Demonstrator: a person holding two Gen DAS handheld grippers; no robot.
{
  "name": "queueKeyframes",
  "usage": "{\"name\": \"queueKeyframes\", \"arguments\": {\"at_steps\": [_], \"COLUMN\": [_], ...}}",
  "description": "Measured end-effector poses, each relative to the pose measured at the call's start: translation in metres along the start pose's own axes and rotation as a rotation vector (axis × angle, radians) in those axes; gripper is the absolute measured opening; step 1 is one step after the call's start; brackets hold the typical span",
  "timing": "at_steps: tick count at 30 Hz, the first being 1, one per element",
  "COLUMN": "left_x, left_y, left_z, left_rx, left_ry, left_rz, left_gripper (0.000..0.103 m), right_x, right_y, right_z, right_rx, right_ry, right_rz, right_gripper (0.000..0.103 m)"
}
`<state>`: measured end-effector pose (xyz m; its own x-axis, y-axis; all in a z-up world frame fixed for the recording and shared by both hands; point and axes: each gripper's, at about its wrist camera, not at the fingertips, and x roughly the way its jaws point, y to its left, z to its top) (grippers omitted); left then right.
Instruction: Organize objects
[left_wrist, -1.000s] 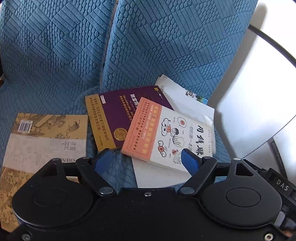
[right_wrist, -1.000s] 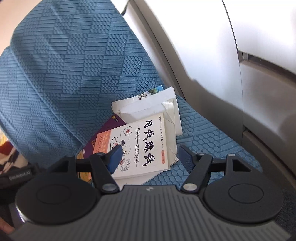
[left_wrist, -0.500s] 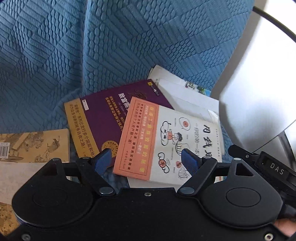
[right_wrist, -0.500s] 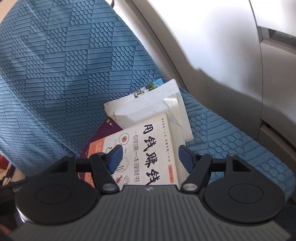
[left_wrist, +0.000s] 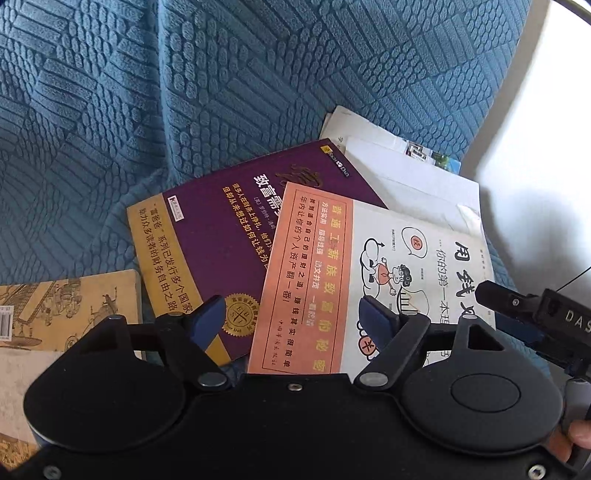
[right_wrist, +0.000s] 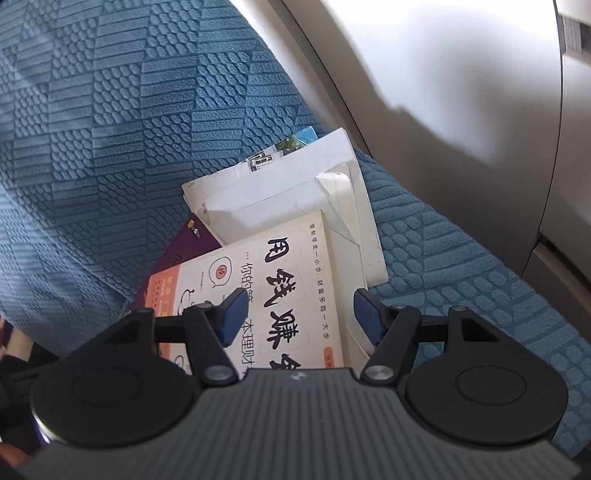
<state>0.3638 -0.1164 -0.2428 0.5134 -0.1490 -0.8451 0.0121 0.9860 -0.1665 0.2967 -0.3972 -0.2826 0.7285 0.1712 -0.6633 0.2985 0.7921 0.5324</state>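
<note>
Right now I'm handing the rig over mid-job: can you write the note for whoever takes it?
Left gripper: jaws closing, nothing gripped, over the orange-and-white book.
Right gripper: jaws closing, nothing gripped, over the same book's far side.
That book tops a messy pile on the blue sofa, overlapping the purple book and white papers. A yellow book lies apart.
Done: nothing stacked.
Left: everything.

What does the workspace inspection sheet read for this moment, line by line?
Surface: blue quilted sofa cover.
Job's things: white-and-orange book on top of purple book and white papers; yellow illustrated book apart at left.
Clutter: nothing seen.
Grippers: left gripper and right gripper, jaws closing, empty, above the top book.
Cables: thin dark one at right edge.
Surroundings: pale armrest.
</note>
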Motion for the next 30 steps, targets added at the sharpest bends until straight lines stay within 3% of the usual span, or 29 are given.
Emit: {"name": "queueKeyframes", "arguments": {"at_steps": [5, 14, 21, 26, 30], "left_x": [0.01, 0.013, 0.015, 0.009, 0.001], "left_y": [0.0, -0.001, -0.019, -0.012, -0.01], "left_z": [-0.001, -0.001, -0.005, -0.003, -0.004], "left_rx": [-0.006, -0.016, 0.077, 0.031, 0.056], "left_ry": [0.034, 0.01, -0.029, -0.034, -0.039], "left_rz": [-0.024, -0.033, -0.003, 0.005, 0.026], "left_gripper": [0.07, 0.076, 0.071, 0.055, 0.04], "right_x": [0.005, 0.005, 0.01, 0.013, 0.011], "right_y": [-0.002, -0.004, 0.016, 0.024, 0.021], "right_z": [-0.002, -0.004, -0.011, -0.014, -0.013], "right_rx": [0.032, 0.06, -0.106, -0.194, -0.167], "right_ry": [0.022, 0.02, 0.014, 0.017, 0.012], "right_rz": [0.015, 0.021, -0.052, -0.088, -0.074], "right_gripper": [0.062, 0.057, 0.058, 0.059, 0.058]}}
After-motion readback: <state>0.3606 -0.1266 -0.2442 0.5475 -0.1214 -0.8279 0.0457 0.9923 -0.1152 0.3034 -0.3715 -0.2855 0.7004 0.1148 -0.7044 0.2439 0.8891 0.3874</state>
